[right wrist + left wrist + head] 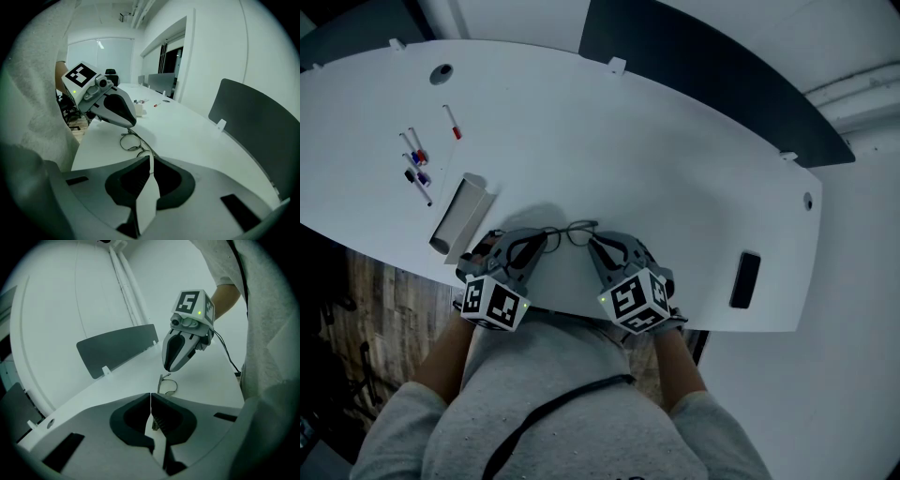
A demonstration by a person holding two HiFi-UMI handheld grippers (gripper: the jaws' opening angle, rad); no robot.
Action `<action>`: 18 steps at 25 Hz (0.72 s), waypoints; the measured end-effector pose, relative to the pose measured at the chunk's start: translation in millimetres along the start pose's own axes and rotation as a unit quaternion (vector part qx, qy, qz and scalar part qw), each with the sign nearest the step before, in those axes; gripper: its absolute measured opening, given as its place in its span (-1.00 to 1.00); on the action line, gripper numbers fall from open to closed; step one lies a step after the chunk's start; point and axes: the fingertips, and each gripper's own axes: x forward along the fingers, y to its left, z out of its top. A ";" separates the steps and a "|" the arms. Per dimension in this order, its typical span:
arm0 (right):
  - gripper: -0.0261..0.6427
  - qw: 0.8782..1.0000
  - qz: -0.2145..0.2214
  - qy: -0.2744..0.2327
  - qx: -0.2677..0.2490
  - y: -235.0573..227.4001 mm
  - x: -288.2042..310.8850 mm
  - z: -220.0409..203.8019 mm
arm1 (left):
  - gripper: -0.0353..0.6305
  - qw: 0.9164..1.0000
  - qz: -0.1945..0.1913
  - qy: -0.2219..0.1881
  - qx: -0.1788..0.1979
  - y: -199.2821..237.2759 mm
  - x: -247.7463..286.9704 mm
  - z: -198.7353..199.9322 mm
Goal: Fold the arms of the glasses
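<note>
Arm tips of glasses (579, 231) unseen

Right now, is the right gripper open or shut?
Shut on the glasses: the right gripper has its jaws together, and the thin frame runs into their tips.

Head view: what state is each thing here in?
glasses: held at both ends, one arm stretched out
left gripper: jaws shut on glasses
right gripper: jaws shut on glasses
red marker: lying flat
</note>
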 end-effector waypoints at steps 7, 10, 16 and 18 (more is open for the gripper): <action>-0.82 0.999 0.000 -0.032 0.006 10.2 -13.3 11.6 | -0.84 1.000 0.021 0.003 -0.013 -4.4 -14.7 6.8; -0.82 0.999 0.000 -0.049 0.003 15.4 -23.2 15.5 | -0.84 0.999 0.031 0.006 -0.019 -10.3 -20.8 8.5; -0.87 0.994 -0.027 -0.103 0.011 18.2 -51.9 26.6 | -0.85 0.997 0.065 0.000 -0.053 -18.3 -37.3 20.0; -0.87 0.993 -0.027 -0.112 0.011 22.3 -59.2 27.1 | -0.85 0.995 0.079 -0.002 -0.062 -20.9 -43.8 24.3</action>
